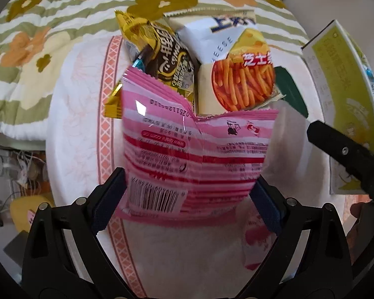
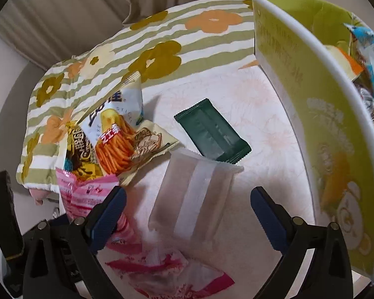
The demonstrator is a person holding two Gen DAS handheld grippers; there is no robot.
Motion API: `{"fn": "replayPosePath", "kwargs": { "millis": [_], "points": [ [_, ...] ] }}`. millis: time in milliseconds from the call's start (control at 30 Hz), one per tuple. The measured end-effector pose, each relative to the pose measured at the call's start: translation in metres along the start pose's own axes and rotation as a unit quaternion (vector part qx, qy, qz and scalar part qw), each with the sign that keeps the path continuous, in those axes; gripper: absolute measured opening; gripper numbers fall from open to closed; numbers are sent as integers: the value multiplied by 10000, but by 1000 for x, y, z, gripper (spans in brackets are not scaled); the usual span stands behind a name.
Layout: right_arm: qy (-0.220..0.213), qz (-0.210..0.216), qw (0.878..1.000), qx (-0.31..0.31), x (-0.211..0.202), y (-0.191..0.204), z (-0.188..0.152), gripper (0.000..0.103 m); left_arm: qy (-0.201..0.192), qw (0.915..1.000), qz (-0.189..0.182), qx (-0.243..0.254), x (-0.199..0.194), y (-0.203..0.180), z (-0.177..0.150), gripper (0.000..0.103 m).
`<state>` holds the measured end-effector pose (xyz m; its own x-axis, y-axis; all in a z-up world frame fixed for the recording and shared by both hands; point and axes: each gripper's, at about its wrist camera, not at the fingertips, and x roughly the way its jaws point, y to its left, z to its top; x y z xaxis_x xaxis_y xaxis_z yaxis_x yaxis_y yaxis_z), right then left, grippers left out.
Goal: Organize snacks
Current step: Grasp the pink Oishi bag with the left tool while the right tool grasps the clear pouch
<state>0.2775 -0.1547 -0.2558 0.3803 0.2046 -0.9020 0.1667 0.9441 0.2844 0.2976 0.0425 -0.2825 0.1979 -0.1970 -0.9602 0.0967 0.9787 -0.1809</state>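
My left gripper (image 1: 187, 196) is shut on a pink striped snack bag (image 1: 194, 159) and holds it above the white cloth (image 1: 82, 124); the bag also shows in the right wrist view (image 2: 87, 194). Beyond it lie a yellow-brown packet (image 1: 162, 57) and a white cheese-stick bag (image 1: 236, 69). My right gripper (image 2: 188, 211) is open over a white frosted packet (image 2: 192, 196), fingers on either side and apart from it. A dark green packet (image 2: 212, 134) lies just beyond. A green box (image 2: 331, 114) holding several snacks stands at the right.
A flowered green-striped quilt (image 2: 162, 57) lies behind the cloth. Another pink wrapper (image 2: 167, 271) lies under my right gripper. The right gripper's finger (image 1: 341, 149) shows beside the green box (image 1: 344, 94). Floor clutter sits at the left edge (image 1: 15, 174).
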Motion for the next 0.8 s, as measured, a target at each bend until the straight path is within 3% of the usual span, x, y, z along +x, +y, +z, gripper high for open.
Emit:
{"fn": "replayPosePath", "kwargs": {
  "millis": [233,500,800],
  "points": [
    [105,-39,9998,135,14,-1,-4,99,10,10000,-13,38,8,0,-2,94],
    [191,-172,9996,141,20,5,-11,99,-94,9994,-155,279,4,0,-3,70],
    [96,-406,9991,52,21,10,-8,98,-222,9990,-270,294,-14,10,-6,68]
  ]
}}
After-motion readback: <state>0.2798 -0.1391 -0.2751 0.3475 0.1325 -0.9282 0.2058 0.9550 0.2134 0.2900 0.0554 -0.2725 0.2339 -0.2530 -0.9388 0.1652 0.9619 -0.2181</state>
